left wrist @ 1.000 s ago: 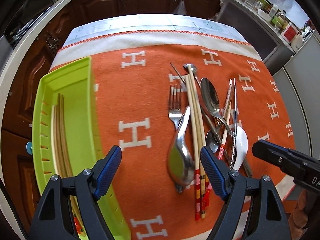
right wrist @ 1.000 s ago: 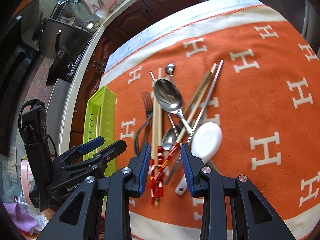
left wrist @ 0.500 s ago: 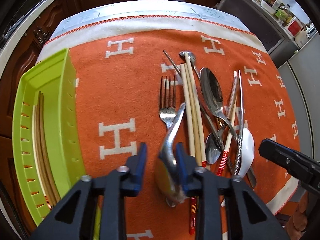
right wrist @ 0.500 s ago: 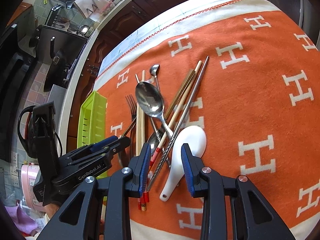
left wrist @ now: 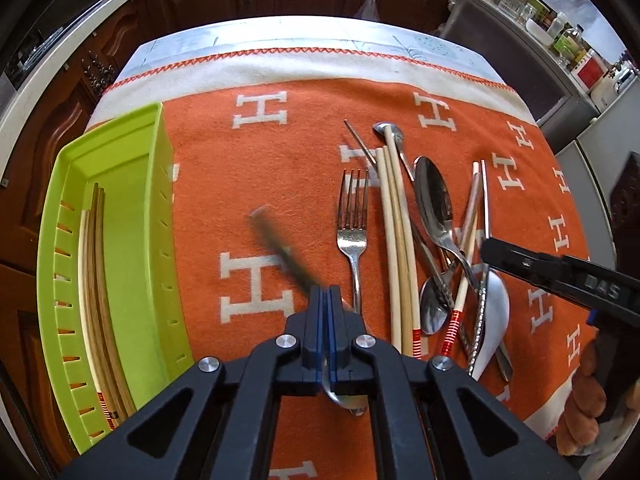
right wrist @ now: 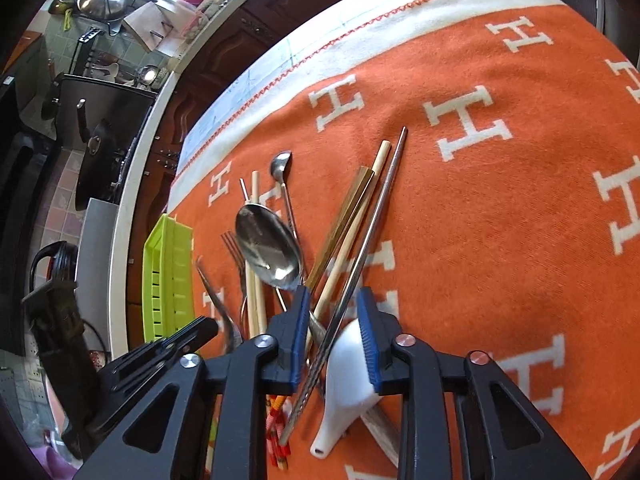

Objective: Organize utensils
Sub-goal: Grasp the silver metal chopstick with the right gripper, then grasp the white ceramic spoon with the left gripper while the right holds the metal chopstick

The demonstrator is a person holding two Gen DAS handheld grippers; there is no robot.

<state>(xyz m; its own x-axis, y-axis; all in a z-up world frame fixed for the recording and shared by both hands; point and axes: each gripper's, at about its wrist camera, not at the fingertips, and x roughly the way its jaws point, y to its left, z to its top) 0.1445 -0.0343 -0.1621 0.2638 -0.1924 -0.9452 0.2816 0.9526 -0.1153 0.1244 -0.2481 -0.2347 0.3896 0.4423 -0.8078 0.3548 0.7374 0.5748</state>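
Observation:
My left gripper (left wrist: 325,300) is shut on a steel soup spoon (left wrist: 286,252); its blurred handle points up-left over the cloth and its bowl shows below the jaws. A green tray (left wrist: 132,216) at the left holds wooden chopsticks (left wrist: 94,280). A fork (left wrist: 352,216), pale chopsticks (left wrist: 394,240), a large steel spoon (left wrist: 434,200) and a white ceramic spoon (left wrist: 494,312) lie in a pile to the right. My right gripper (right wrist: 334,332) is open, low over the pile, its jaws either side of a metal chopstick (right wrist: 360,264) and the white spoon (right wrist: 348,364).
The orange cloth (left wrist: 260,168) with white H marks covers the table; its white border runs along the far edge. The left gripper shows in the right wrist view (right wrist: 168,352) at lower left. Kitchen counters and cabinets surround the table.
My left gripper closed on the steel soup spoon and lifted it off the pile, swinging its handle left. My right gripper moved forward and lower over the pile.

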